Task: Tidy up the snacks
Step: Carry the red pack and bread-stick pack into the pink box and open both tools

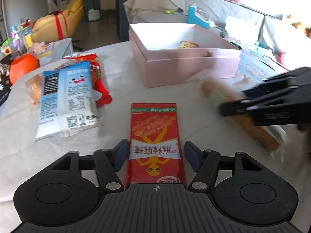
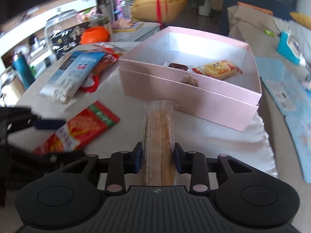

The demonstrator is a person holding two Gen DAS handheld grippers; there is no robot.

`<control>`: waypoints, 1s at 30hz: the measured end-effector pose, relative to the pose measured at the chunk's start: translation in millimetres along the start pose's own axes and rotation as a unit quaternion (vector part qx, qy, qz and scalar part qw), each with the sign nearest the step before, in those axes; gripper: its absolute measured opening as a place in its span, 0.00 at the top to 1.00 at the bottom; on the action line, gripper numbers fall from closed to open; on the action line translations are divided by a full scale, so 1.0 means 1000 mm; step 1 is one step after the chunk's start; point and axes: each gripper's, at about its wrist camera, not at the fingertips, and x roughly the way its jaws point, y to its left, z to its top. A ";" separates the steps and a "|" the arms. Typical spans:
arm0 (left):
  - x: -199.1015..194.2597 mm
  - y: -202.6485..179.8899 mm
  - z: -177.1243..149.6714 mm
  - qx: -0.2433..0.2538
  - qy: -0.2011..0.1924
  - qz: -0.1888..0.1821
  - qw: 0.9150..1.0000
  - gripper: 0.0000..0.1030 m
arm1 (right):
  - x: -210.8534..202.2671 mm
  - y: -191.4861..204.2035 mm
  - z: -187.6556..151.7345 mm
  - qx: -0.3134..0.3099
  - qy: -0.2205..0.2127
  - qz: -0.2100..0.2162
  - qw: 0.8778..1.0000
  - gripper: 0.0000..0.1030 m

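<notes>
My left gripper [image 1: 154,154] is open and straddles a red snack packet [image 1: 154,136] that lies flat on the white cloth, with a gap between the pads and the packet. My right gripper [image 2: 157,160] is shut on a long brown biscuit pack in clear wrap [image 2: 158,134] and holds it in front of the open pink box [image 2: 194,95]. In the left wrist view the right gripper [image 1: 231,109] and its pack [image 1: 239,108] are blurred at the right. The box [image 1: 186,68] holds a yellow-red snack [image 2: 217,69] and a dark wrapped piece [image 2: 177,66].
A blue-white packet [image 1: 68,97] lies over a red bag [image 1: 101,85] at the left, with another pack under them. An orange pot [image 1: 23,66], bottles and a glass jar [image 2: 58,29] stand beyond the table's left edge. Blue printed sheets [image 2: 291,97] lie right of the box.
</notes>
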 end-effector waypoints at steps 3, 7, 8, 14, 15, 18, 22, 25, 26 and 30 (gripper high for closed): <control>-0.008 0.005 0.004 -0.031 -0.010 -0.034 0.999 0.50 | -0.029 -0.010 -0.005 0.022 -0.018 0.026 0.999 0.72; -0.046 0.005 0.041 -0.035 -0.091 -0.059 0.993 0.51 | -0.090 -0.029 0.013 0.049 -0.092 0.033 0.994 0.72; -0.059 0.004 0.057 -0.026 -0.119 -0.058 0.991 0.51 | -0.107 -0.034 0.023 0.052 -0.117 0.033 0.991 0.72; -0.076 0.003 0.147 -0.020 -0.174 -0.077 0.982 0.50 | -0.171 -0.055 0.104 0.039 -0.233 -0.004 0.972 0.72; -0.069 0.005 0.157 -0.025 -0.173 -0.077 0.982 0.51 | -0.171 -0.058 0.117 0.039 -0.236 -0.014 0.971 0.72; -0.046 0.009 0.175 -0.042 -0.167 -0.081 0.982 0.51 | -0.162 -0.064 0.148 0.041 -0.227 -0.033 0.972 0.72; -0.021 0.016 0.184 -0.068 -0.155 -0.124 0.978 0.47 | -0.138 -0.075 0.168 0.053 -0.194 -0.032 0.979 0.72; 0.024 0.022 0.187 -0.081 -0.107 -0.136 0.982 0.44 | -0.116 -0.083 0.174 0.079 -0.160 -0.009 0.984 0.65; 0.034 0.026 0.184 -0.090 -0.096 -0.131 0.983 0.49 | -0.102 -0.088 0.177 0.093 -0.137 0.003 0.986 0.59; 0.032 0.046 0.159 -0.120 -0.115 -0.139 0.976 0.49 | -0.052 -0.103 0.171 0.132 -0.090 -0.010 0.987 0.38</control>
